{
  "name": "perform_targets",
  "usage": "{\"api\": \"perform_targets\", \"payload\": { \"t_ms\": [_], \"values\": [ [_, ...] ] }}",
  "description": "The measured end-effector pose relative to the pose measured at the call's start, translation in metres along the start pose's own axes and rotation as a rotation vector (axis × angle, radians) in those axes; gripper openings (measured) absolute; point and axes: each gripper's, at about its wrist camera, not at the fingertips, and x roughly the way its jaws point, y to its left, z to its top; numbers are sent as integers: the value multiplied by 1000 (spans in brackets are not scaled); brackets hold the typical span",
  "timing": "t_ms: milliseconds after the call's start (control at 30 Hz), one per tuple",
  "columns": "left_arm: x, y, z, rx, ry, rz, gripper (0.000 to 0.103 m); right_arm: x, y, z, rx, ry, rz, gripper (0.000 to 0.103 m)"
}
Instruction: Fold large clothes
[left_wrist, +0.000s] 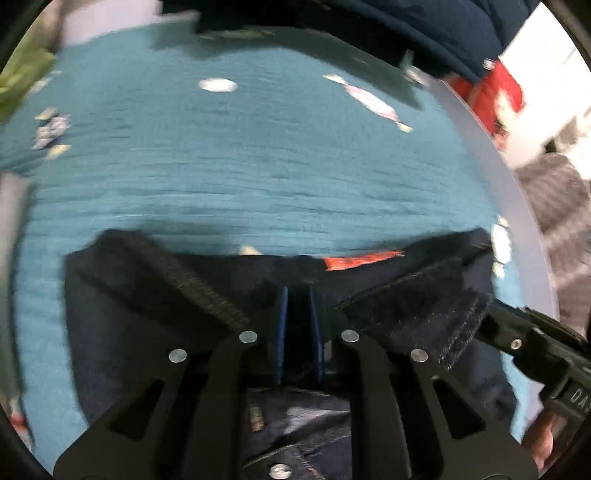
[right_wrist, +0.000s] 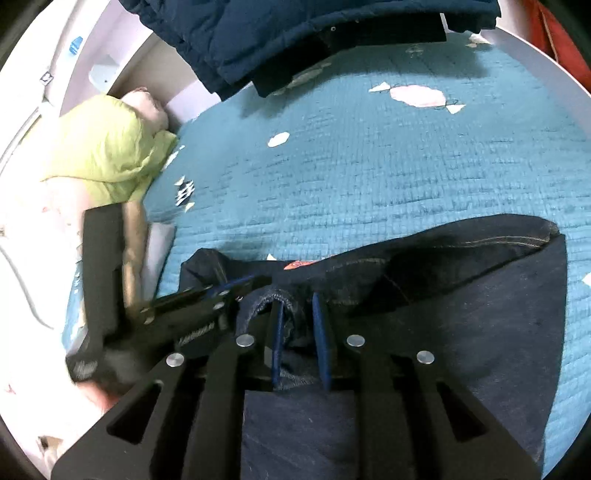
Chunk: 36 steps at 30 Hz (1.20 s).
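Note:
Dark denim jeans (left_wrist: 147, 314) lie on a teal quilted bedspread (left_wrist: 258, 155), an orange label (left_wrist: 360, 261) at their far edge. My left gripper (left_wrist: 298, 299) has its blue pads nearly together, with denim pinched between them. The right wrist view shows the left gripper (right_wrist: 236, 286) from the side, clamped on a corner of the jeans (right_wrist: 461, 314). My right gripper (right_wrist: 298, 306) has its pads slightly apart. A curled denim hem lies loosely between them and hugs the left pad. In the left wrist view the right gripper (left_wrist: 491, 314) sits at the jeans' right edge.
A navy padded jacket (right_wrist: 295, 37) lies at the far end of the bed. A yellow-green garment (right_wrist: 110, 155) is bunched at the left against the wall. A red item (left_wrist: 491, 96) sits beyond the white bed rim (left_wrist: 517, 192). A person's hand (right_wrist: 99, 398) holds the left gripper.

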Motion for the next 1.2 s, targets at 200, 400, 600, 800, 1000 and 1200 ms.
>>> {"api": "perform_targets", "payload": {
  "t_ms": [200, 400, 600, 800, 1000, 1200],
  "values": [
    [17, 4, 10, 9, -21, 44, 13, -50, 4, -10, 58, -28, 75, 16],
    [34, 10, 17, -8, -29, 35, 12, -18, 3, 19, 29, -9, -17, 16],
    [-5, 17, 8, -64, -46, -45, 13, 54, -48, -24, 127, 133, -31, 7],
    [-9, -7, -6, -29, -20, -81, 12, 23, -26, -10, 94, 149, -61, 10],
    [18, -21, -25, 36, -53, 20, 12, -18, -20, 7, 149, -100, -35, 10],
    [23, -3, -26, -56, -60, -73, 12, 54, -66, 0, 290, -6, -13, 0]
  ]
}}
